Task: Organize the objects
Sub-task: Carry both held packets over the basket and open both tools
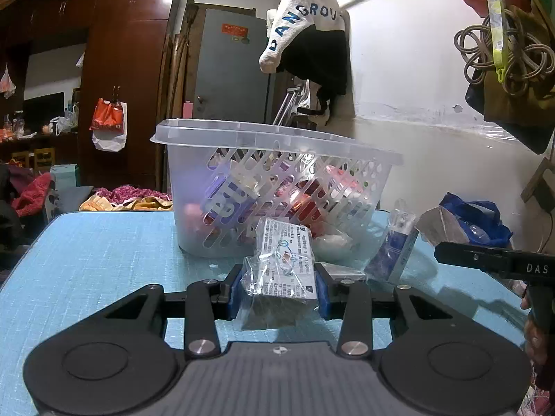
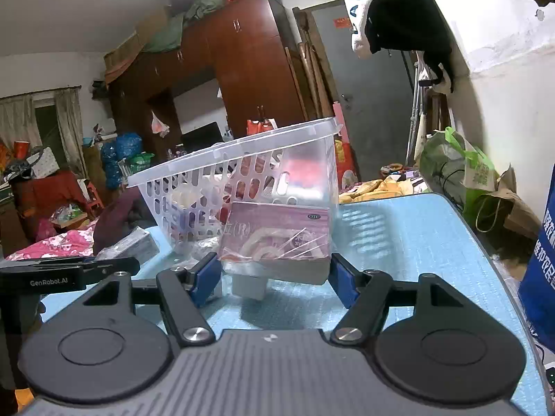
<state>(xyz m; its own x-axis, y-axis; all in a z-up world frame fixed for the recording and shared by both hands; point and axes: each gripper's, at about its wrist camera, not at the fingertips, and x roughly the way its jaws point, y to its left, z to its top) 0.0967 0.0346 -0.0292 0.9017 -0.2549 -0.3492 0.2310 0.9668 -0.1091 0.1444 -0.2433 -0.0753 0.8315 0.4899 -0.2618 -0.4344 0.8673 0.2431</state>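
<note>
Mostly hidden: basket (image 1: 242,138) contents, L pkt (image 1: 282,270) text blurred

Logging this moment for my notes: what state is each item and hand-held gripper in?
Left hand-held gripper: shut on bagged white box.
Bagged white box: held, in front of the basket.
Right hand-held gripper: shut on pink box.
Pink box: held, bagged, outside the basket.
Basket: upright on blue table, partly filled.

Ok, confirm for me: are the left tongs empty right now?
No, the left tongs are clamped on a clear plastic bag with a printed white packet inside, in front of the translucent slotted basket.
</note>
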